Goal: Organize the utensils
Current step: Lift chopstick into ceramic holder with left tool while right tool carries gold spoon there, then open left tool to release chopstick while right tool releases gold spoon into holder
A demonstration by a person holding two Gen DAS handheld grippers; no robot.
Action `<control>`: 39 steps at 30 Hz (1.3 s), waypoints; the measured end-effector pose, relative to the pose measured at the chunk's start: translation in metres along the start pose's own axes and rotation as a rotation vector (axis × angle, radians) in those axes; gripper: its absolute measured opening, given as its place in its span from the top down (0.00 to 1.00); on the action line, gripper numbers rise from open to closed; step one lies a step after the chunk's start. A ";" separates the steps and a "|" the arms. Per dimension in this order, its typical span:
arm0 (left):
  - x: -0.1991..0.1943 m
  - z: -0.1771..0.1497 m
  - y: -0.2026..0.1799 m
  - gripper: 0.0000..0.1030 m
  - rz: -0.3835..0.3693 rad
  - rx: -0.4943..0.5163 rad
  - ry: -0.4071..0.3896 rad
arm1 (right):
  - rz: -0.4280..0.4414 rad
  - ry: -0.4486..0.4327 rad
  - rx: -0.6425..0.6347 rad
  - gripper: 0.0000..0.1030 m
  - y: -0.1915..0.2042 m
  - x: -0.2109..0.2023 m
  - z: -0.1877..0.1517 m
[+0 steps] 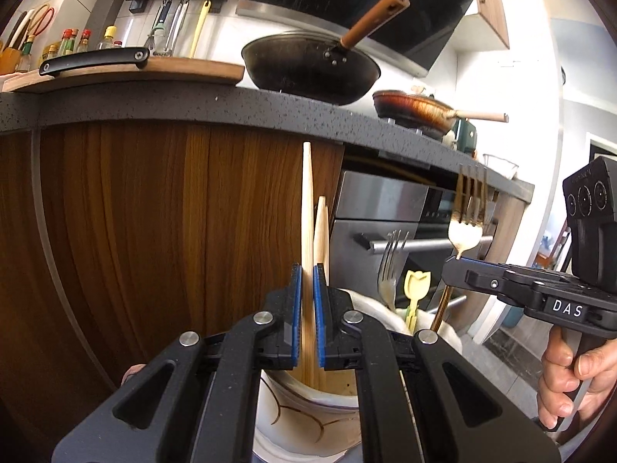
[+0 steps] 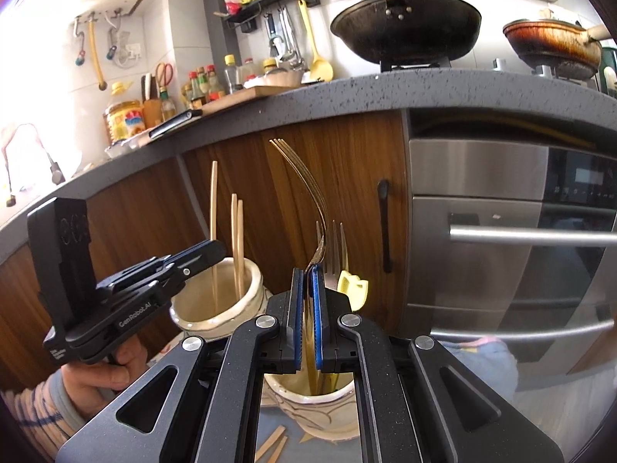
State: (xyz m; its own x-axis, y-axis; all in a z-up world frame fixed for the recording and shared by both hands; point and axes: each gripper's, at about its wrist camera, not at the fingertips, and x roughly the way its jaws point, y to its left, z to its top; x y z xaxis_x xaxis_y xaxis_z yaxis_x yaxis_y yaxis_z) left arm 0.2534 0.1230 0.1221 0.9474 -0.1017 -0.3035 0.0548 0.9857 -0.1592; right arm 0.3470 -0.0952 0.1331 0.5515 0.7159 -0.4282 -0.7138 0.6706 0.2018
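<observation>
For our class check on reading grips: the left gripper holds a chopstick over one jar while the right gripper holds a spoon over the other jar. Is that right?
Not quite. The right gripper holds a gold fork, not a spoon; the right wrist view shows its tines. The rest stands: the left gripper holds a chopstick over one jar, the fork over the other jar.

Cream jar (image 1: 308,420) – brown lines; gold fork (image 2: 308,193); blue pads (image 1: 297,308).

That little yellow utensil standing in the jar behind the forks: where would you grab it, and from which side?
Grip the yellow utensil by its flat, notched head, the only part clear of the cream jar; its handle sits inside. Come from above with the fingers across its thin faces, keeping clear of the silver fork beside it.
</observation>
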 end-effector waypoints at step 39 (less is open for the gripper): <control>-0.037 0.006 0.000 0.60 0.065 0.068 -0.040 | 0.027 0.010 0.025 0.74 0.001 0.005 -0.015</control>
State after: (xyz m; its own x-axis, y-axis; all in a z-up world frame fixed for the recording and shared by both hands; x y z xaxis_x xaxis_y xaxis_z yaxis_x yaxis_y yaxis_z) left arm 0.2203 0.1272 0.1394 0.9614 -0.0333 -0.2731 0.0131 0.9971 -0.0755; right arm 0.3428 -0.0940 0.1181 0.5274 0.7322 -0.4310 -0.7175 0.6555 0.2356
